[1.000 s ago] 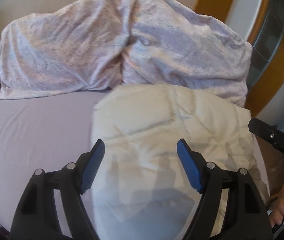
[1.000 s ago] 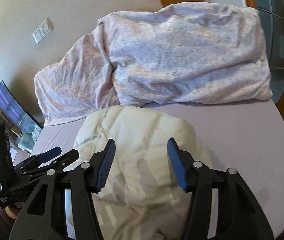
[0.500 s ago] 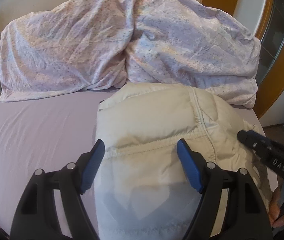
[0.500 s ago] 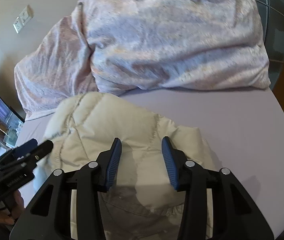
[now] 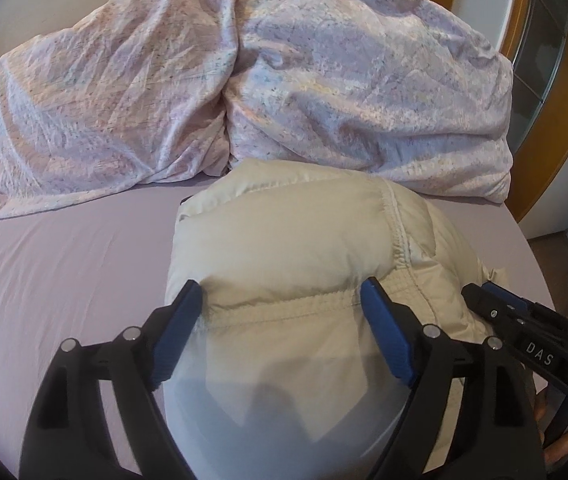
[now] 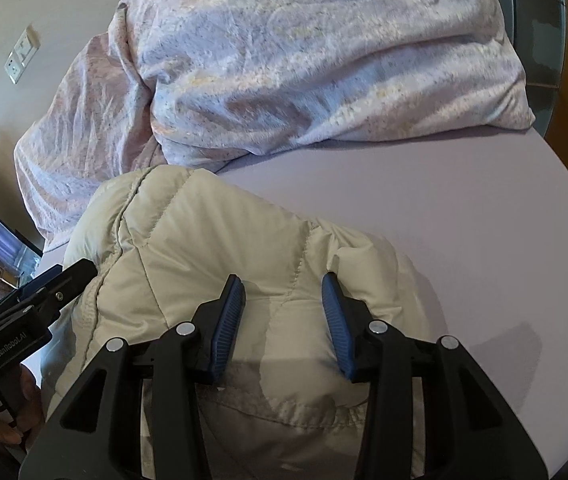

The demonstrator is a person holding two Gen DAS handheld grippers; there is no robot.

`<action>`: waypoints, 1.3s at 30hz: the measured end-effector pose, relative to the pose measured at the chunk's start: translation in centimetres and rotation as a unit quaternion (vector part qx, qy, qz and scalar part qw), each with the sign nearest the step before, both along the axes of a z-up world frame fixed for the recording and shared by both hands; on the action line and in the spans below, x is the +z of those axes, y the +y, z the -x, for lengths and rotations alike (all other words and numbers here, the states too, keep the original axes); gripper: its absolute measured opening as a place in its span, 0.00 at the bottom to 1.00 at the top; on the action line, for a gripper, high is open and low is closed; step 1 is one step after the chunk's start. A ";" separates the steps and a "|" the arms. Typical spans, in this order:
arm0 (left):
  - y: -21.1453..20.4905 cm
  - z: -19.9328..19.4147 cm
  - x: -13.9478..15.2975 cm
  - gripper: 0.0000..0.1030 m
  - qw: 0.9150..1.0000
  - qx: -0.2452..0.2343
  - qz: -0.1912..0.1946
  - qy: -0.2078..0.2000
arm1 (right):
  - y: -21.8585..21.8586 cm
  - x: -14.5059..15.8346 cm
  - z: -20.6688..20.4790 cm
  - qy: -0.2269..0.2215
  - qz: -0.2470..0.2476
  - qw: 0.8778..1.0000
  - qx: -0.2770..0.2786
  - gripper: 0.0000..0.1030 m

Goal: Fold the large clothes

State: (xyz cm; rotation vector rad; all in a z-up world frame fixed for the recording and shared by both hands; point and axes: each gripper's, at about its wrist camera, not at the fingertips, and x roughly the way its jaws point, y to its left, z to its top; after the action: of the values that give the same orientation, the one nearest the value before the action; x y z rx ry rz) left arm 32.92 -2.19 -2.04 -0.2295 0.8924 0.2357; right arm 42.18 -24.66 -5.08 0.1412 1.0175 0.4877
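Your cream puffer jacket (image 5: 291, 248) lies bunched on the lilac bed sheet (image 5: 64, 264), just in front of the rumpled floral duvet (image 5: 244, 80), its far edge almost touching the duvet's hem. Your left tool (image 5: 282, 300) is spread wide, its blue pads sitting on either side of the puffy fold near the elastic hem seam and not pinching it; your right tool (image 6: 282, 292) is also spread, a little narrower, with its pads resting against the quilted panel on the side of the jacket away from the duvet. To do this fold well, judge where the seam runs before you squeeze: take a firm bite of the hem with each tool, through both layers if you can, since slippery padded fabric probably slides out of a shallow grip. Then carry both tools together so the fold lands square rather than twisted. The left wrist view shows the elastic hem and the stitched side seam clearly, plus the right tool beside the jacket's edge. The right wrist view instead shows the quilting lines, the bare sheet beyond the jacket and a wall socket (image 6: 22, 56) above the duvet.
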 end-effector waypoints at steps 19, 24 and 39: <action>-0.8 -1.4 -3.5 0.90 1.000 -0.012 -0.020 -0.002 | -0.3 -2.7 0.5 -0.005 -0.016 1.000 -0.009 0.42; -0.6 -1.5 -4.0 0.92 1.000 -0.009 -0.021 -0.004 | -0.1 -3.0 0.5 -0.016 -0.019 1.000 -0.004 0.42; -0.9 -1.1 -4.7 0.94 0.999 -0.005 -0.038 -0.022 | -0.3 -3.6 1.4 -0.059 -0.031 0.998 -0.006 0.42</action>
State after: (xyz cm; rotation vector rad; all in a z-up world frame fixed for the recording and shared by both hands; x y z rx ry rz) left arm 34.02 -3.07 -6.70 -0.1590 0.8384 0.2541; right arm 40.78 -24.99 -8.64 0.1709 0.8866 0.5114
